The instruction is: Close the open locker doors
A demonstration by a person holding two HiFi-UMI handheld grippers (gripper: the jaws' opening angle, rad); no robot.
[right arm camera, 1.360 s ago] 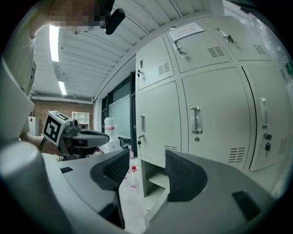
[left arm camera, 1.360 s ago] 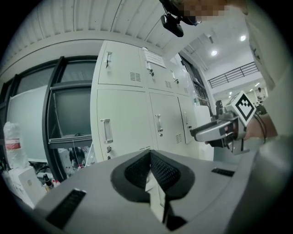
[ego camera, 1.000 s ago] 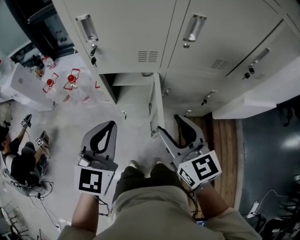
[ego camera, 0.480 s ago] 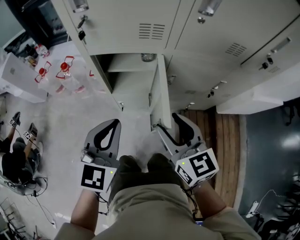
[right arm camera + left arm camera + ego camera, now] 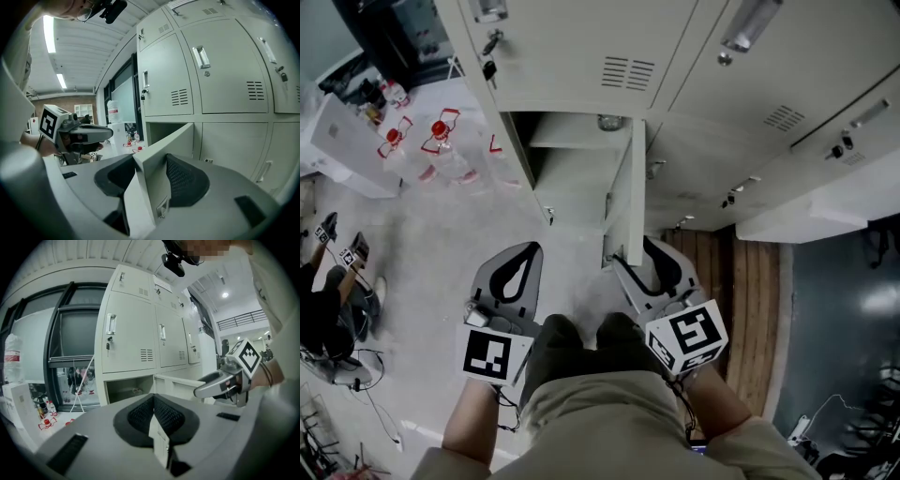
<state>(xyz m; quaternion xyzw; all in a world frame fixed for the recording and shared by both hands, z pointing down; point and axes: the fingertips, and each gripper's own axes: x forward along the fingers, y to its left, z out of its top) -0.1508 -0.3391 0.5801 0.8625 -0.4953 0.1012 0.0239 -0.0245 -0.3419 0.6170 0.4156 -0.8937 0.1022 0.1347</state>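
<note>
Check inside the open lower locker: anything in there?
The open locker looks mostly bare. One small pale item lies near its back, too small to identify. Its open door covers the right-hand side.

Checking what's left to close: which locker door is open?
The lower-row door, swung out edge-on toward the person, with its compartment exposed on its left. The other doors around it all sit flush and shut.

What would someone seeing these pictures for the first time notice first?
Probably the open locker door, swung out from the lower row in the middle of the head view. The right tool straddles its free edge, jaws apart and just closing in, not yet pressing. On the floor at upper left sit clear bottles with red caps.
</note>
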